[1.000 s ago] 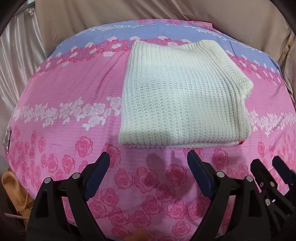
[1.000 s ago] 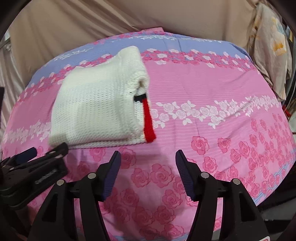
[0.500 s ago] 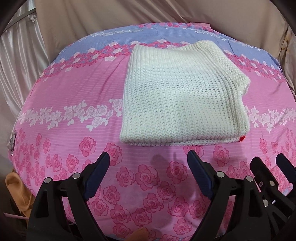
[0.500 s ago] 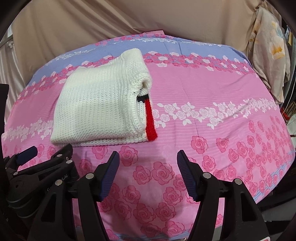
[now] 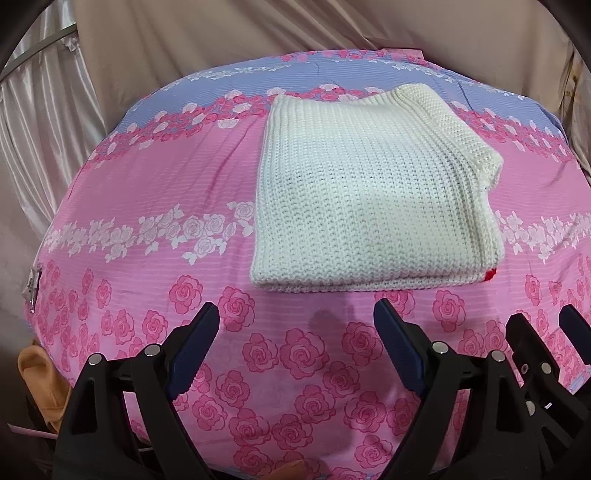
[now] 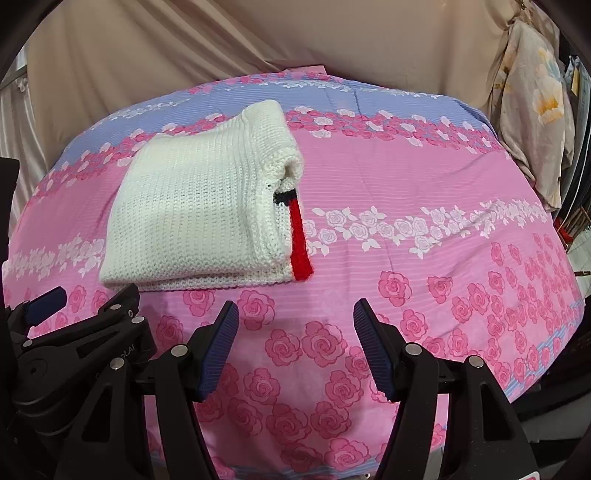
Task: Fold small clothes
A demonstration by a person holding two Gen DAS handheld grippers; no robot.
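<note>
The bed cover is the biggest thing here. It is pink with rose prints, has a row of white flowers across the middle, and a blue band along its far edge. Tan cloth hangs behind that far edge.

On the cover lies the white knit sweater. It is folded into a neat, thick square. It sits on the far half of the cover, and its far edge reaches the blue band. In the right wrist view the sweater is toward the left side of the cover. Along its right edge a red stripe shows, with a small dark bit at the stripe's top. In the left wrist view only a tiny red spot peeks out at the sweater's near right corner.

The left gripper is over the near edge of the cover. Its 2 blue pads stand wide apart, and they hold nothing. They do not touch the sweater, which lies just past their tips.

The right gripper is just beside the left one, also over the near edge. Its jaws are wide apart too, with nothing between them.
</note>
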